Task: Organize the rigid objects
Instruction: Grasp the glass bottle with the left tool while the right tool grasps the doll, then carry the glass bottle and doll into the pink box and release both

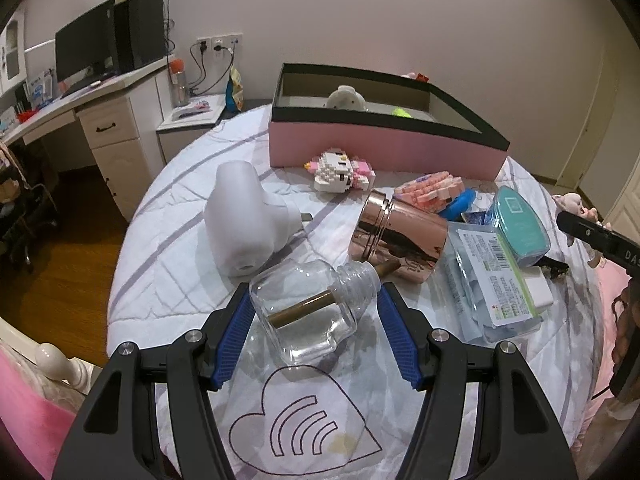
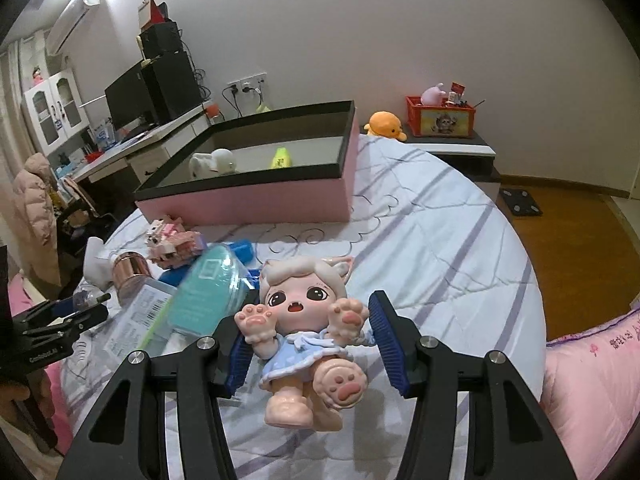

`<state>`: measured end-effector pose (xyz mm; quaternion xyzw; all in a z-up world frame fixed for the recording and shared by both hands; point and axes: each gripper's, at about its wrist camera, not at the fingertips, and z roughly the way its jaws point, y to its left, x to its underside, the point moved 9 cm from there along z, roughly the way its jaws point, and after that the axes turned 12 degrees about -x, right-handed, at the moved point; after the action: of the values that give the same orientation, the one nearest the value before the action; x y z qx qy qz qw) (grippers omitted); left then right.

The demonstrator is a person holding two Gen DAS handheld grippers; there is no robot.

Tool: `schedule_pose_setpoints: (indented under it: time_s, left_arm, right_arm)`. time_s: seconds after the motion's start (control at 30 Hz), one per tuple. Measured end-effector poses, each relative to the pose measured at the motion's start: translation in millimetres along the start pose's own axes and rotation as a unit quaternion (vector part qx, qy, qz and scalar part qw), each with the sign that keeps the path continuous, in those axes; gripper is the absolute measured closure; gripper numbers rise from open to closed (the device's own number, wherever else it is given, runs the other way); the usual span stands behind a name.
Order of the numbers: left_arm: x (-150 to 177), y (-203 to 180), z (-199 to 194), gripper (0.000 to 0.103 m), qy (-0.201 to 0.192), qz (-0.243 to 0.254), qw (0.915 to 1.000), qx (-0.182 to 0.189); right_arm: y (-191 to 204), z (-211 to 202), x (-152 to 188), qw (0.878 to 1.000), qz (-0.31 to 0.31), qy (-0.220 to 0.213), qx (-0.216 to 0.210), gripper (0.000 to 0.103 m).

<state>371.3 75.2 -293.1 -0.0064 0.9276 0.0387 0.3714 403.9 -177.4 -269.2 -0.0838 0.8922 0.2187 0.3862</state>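
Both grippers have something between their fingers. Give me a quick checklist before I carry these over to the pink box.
1. Right gripper on the doll: pads against its arms, feet off the bed: ok.
2. Left gripper around the glass bottle: one pad touches, the other shows a gap: not ok.
3. Bottle capped: neck is open, liquid inside: not ok.
4. Room in the pink box: only a white toy and a yellow item inside: ok.
5. Path to the box: brick figures lie before it: cannot tell.

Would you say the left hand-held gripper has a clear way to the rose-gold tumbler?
Probably not directly: the glass bottle lies between the left hand-held gripper and the rose-gold tumbler beyond it.
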Motion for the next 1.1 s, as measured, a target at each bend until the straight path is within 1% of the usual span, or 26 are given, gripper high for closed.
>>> schedule_pose_setpoints:
  time_s: [0.37,0.5,0.63,0.87,1.1]
  left_arm:
    - [-8.1,-1.9,-11.6,0.039,-0.016,0.001,0.9999,0.002]
    - [-10.0,-1.6,-16.3,0.039,-0.021,0.0,0.9998,0.002]
    - [-19.3,-6.4,-26.2,0.039,-0.035,-0.001,0.9994,0.008]
    - [-58.0,-19.8,-48.6,0.039,-0.08,0.006,0.9965,0.02]
    - [-115.0,-35.0,-60.6,0.039,-0.124,0.02,0.9917,0.028]
  right_arm:
    - [19.4,-3.2,-9.5,1.0,-0.009,-0.01,-0.025,0.048]
    - [23.2,-3.6,-11.5,0.999,-0.012,-0.011,-0.028,0.048]
    - [28.0,-6.3,-17.4,0.999,-0.017,-0.017,-0.031,0.048]
    - [42.1,-11.0,-40.0,0.998,-0.034,-0.036,-0.039,0.048]
    - [58.9,-1.1,-72.7,0.996,-0.065,-0.044,-0.043,0.048]
